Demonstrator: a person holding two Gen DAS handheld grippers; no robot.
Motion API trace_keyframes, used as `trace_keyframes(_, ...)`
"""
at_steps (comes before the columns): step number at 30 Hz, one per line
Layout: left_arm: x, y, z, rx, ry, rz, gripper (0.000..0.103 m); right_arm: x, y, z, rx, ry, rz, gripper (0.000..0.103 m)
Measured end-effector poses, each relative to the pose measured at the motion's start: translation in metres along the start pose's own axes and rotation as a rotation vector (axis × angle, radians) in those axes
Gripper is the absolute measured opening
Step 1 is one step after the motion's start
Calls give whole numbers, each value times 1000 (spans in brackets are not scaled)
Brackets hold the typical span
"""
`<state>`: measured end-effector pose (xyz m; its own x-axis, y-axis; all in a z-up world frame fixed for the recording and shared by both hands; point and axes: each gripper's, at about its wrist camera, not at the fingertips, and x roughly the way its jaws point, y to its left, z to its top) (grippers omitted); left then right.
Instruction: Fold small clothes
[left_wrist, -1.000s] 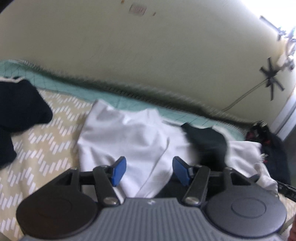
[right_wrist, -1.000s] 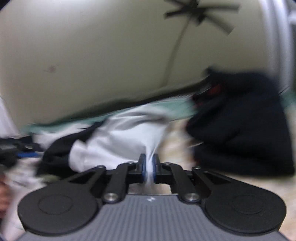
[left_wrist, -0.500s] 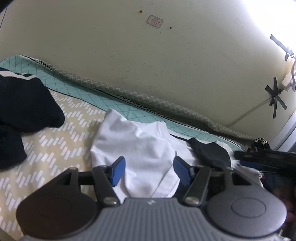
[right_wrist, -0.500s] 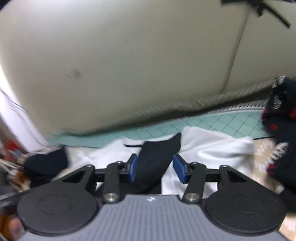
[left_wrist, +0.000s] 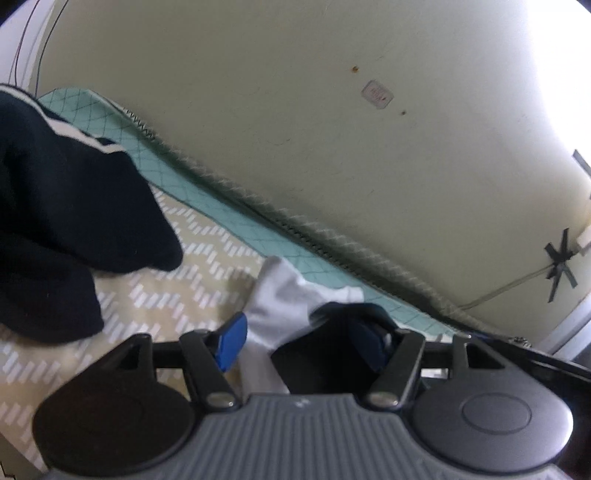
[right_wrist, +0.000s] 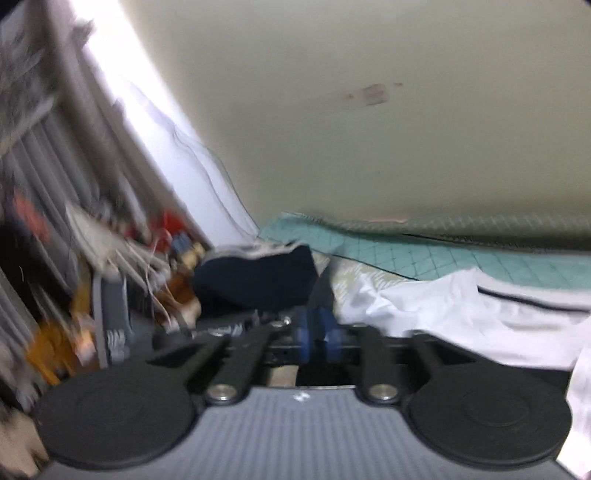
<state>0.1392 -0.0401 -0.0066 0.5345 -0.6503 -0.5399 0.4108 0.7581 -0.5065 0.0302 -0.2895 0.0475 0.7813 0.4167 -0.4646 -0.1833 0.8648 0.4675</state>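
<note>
one white garment (left_wrist: 280, 306), two dark garments (left_wrist: 74, 229) (right_wrist: 258, 280)

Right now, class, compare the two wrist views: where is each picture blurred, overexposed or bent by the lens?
Left wrist view: mostly sharp, glare burning out the top right corner, the pale cream wall bowed by the fisheye. Right wrist view: motion blur smears the cluttered shelf items on the left, a bright window strip washes out, and the white crumpled garment stays legible.

Bed (left_wrist: 207, 254) with beige chevron cover and teal quilted edge.
White cloth garment (left_wrist: 280, 295) lies crumpled on it; dark navy garment (left_wrist: 74, 221) left of that.
</note>
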Motion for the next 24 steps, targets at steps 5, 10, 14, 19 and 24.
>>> trace_keyframes(5,13,-8,-7,45,50,16,62,-35,-8,-30,-34,-68,-315,69)
trace_keyframes(10,15,-14,-12,94,41,78,62,-69,-48,-79,-40,28,-628,39)
trace_keyframes(14,30,-21,-19,170,73,236,62,-119,-84,-100,117,-36,-751,41)
trace_keyframes(19,0,-30,-19,197,-50,151,59,-134,-45,-100,73,-145,-686,55)
trace_keyframes(24,-22,-48,-25,272,-90,-74,59,-153,-30,-105,4,-287,-735,55)
